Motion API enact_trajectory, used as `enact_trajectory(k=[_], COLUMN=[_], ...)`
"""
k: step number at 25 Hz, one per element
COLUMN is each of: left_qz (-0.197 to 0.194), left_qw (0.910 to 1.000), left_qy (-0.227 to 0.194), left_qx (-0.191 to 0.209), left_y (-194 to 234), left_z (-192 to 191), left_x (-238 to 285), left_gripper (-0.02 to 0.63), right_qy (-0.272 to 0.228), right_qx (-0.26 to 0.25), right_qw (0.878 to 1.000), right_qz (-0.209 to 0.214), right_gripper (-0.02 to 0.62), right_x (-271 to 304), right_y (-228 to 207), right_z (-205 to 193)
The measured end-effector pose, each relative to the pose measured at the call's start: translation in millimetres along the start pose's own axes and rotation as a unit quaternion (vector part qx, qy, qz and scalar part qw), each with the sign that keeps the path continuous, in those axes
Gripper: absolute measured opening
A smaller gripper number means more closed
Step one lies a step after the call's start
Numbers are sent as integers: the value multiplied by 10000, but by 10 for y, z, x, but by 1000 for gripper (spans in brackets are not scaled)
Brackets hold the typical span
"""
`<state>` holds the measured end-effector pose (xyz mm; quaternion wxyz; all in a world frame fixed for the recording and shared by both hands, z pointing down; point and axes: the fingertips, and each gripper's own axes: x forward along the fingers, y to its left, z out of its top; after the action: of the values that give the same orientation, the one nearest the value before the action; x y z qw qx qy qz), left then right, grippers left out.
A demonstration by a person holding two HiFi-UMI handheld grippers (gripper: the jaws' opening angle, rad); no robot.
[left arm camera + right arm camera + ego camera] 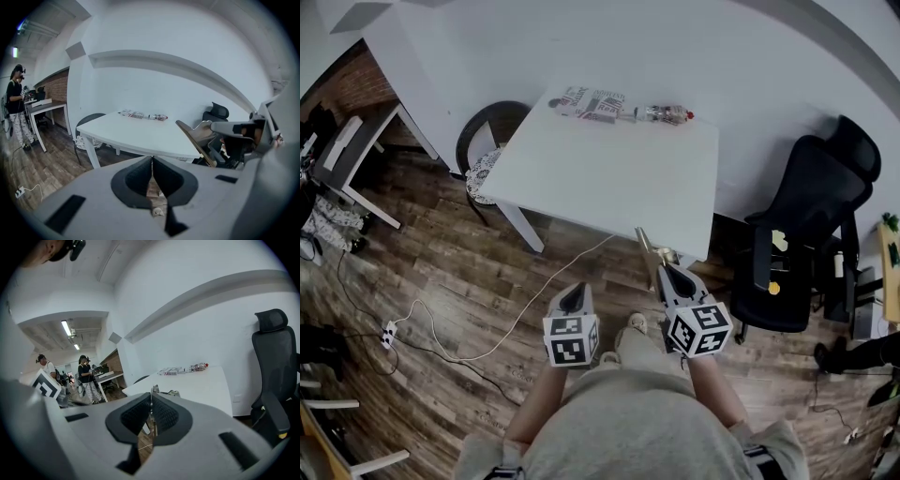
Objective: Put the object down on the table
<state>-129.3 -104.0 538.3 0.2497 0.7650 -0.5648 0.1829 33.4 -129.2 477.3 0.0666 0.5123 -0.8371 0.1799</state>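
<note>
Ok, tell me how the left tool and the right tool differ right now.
The left tool is shut on nothing; the right tool is shut on a thin brown strip. In the head view the right tool reaches nearer the white table than the left tool. Both point toward the table.

Standing in what is looking like an open-plan office. Facing a plain white desk (609,173) set against a white wall, with a black high-backed office chair (797,234) at its right end and a round dark chair (485,172) at its left. Looking down on a wood-plank floor (441,272) and a power strip (390,331) trailing cable. Seeing further desks (356,141) along a brick wall (370,80), ceiling strip lights (65,327) and people (88,376) standing farther back.
</note>
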Motion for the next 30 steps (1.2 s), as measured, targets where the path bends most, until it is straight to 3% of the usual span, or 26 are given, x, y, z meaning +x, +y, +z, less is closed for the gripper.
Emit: enact_trajectory(k=[20,30], left_qz=[298,489], left_qw=[9994,9986], left_qy=[-112,-11], left_qx=[-140,-191], left_y=[-26,7], left_z=[804,1011], left_x=[1129,1555], left_gripper=[11,11], right_qy=[119,325], right_qx=[-236,-255], right_qw=[9988,9973], right_qz=[415,607], right_gripper=[11,11], right_x=[1142,1643], right_y=[-872,-1198], right_z=[563,616])
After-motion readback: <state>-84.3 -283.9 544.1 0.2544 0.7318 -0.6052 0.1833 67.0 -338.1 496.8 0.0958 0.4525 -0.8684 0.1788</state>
